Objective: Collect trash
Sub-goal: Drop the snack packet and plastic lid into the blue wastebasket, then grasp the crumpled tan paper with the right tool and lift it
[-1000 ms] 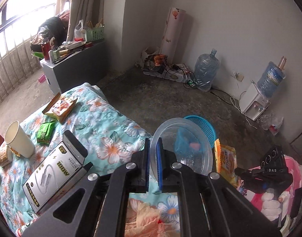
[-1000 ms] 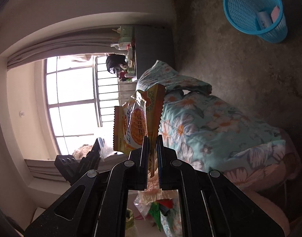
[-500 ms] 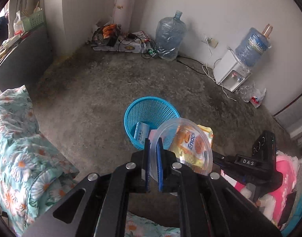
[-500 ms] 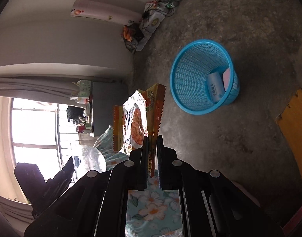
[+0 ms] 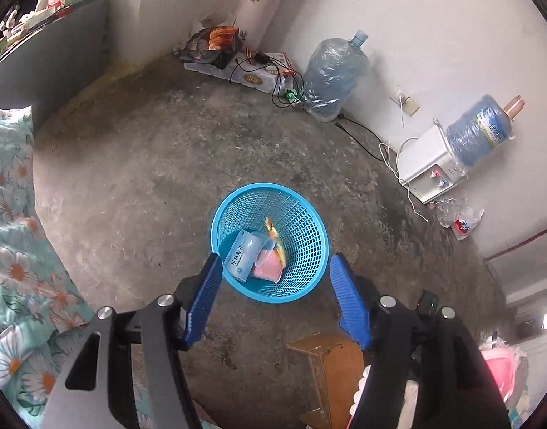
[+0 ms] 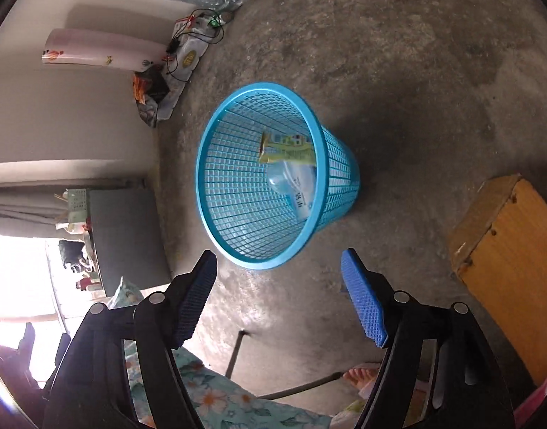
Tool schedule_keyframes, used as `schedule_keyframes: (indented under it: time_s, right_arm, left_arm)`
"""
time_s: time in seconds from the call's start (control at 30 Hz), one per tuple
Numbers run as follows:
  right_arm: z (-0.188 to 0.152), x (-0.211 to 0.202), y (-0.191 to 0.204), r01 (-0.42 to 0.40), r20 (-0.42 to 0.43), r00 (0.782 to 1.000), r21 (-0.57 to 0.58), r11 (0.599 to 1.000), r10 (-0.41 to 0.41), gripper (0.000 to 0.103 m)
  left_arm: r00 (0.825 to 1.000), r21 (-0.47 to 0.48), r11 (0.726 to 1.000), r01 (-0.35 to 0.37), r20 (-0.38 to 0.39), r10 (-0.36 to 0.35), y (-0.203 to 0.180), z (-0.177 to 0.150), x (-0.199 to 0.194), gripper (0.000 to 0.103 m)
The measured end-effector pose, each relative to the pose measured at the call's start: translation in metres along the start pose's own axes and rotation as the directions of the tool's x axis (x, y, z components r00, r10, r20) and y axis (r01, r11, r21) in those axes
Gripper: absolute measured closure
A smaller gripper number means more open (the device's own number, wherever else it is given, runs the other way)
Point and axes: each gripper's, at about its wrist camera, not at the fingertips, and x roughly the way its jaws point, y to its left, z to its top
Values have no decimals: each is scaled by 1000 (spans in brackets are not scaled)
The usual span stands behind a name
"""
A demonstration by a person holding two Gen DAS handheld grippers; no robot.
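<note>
Blue basket (image 5: 270,243) on concrete floor (image 5: 130,178), holding snack wrapper (image 5: 273,236); left gripper (image 5: 273,279) and right gripper (image 6: 279,268) above, jaws just opened, empty.

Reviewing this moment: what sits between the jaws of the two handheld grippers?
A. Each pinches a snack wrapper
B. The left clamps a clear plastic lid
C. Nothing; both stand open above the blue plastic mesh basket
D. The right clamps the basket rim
C: the left gripper and right gripper show spread blue pads with only floor and the blue plastic mesh basket beyond them.
</note>
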Motion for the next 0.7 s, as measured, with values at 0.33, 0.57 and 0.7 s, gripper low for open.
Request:
schedule_keyframes:
  time_s: [0.33,0.57,0.7]
  right_arm:
    - [-76,-86,67,87,167,986,-409,908,-19,33]
    - [-146,-143,147,-154,-4,977,-698,700,212,33]
    - [-196,-150,187,-332,-196,938,-750,572,287,31]
  left_arm:
    - [978,114,986,126,155,-143,9,-44,-153,41]
    - [922,77,997,6,385,-35,85,-131,-331,33]
    - [844,-78,990,-119,516,142,132,-216,-415,29]
